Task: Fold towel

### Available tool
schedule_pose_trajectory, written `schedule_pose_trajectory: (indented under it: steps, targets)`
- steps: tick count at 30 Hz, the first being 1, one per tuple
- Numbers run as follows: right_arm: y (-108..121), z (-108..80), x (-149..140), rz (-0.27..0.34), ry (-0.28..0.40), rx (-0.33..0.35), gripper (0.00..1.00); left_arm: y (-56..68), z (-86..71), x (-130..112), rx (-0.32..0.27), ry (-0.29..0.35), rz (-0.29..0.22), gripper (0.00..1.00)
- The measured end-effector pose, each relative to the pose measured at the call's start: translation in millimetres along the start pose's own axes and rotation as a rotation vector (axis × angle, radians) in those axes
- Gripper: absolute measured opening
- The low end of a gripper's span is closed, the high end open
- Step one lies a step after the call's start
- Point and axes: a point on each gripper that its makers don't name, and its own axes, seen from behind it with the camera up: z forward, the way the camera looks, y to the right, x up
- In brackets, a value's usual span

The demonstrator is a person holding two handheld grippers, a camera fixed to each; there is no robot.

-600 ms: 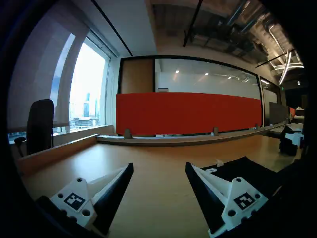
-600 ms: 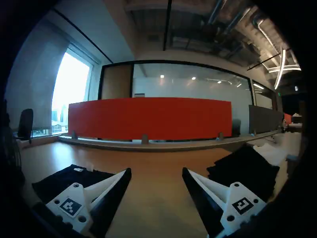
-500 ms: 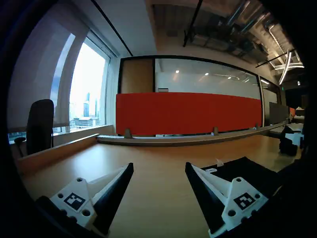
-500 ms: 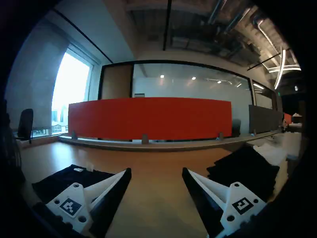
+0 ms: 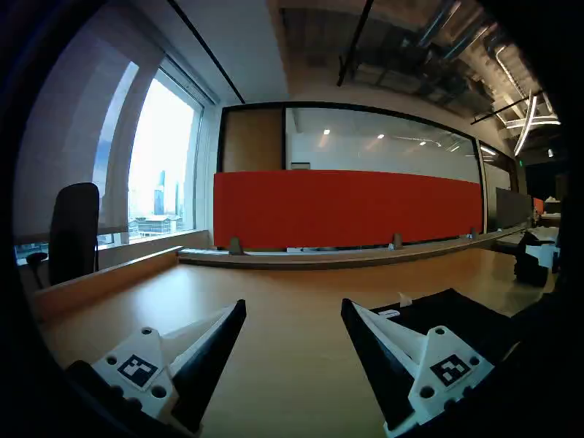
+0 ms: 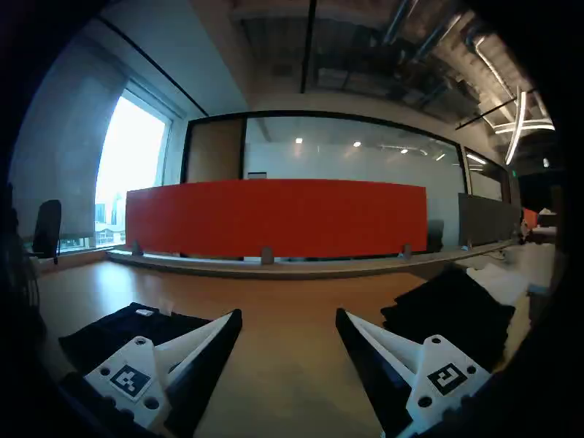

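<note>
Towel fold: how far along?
Done: what looks like a stack of folded black towels sits on the desk. In hand: nothing; left tongs and right tongs are open, empty. Left: the black towel lying flat, not yet grasped.

A long wooden desk [image 5: 306, 292] fills the lower half of the left gripper view, with a red divider panel [image 5: 343, 208] along its far edge. At the left, a bright window [image 5: 157, 175] stands behind a dark office chair [image 5: 73, 233]. Behind the divider is a glass wall [image 5: 379, 142]. Bare pipes [image 5: 438, 44] and strip lights [image 5: 529, 120] cross the upper right.
</note>
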Motion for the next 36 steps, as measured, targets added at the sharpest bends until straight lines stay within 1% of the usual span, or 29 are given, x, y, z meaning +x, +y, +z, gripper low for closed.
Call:
schedule_pose_trajectory:
  steps: [27,30,33,36]
  targets:
    - [1,-0.1,1,-0.001,0.001,0.0,0.99,0.6,0.0,0,0.0,-0.001,0.001,0.97]
    - [2,-1.5,-1,-0.005,-0.006,-0.001,0.99,-1.3,-0.5,0,0.006,-0.003,0.006,0.97]
    - [4,-3.3,0,-0.016,-0.033,-0.008,0.99,-6.4,-1.2,4,0.025,-0.016,0.024,0.97]
    - [3,-6.9,15,-0.036,-0.037,-0.006,0.99,-9.5,-2.2,20,0.035,-0.016,0.046,0.97]
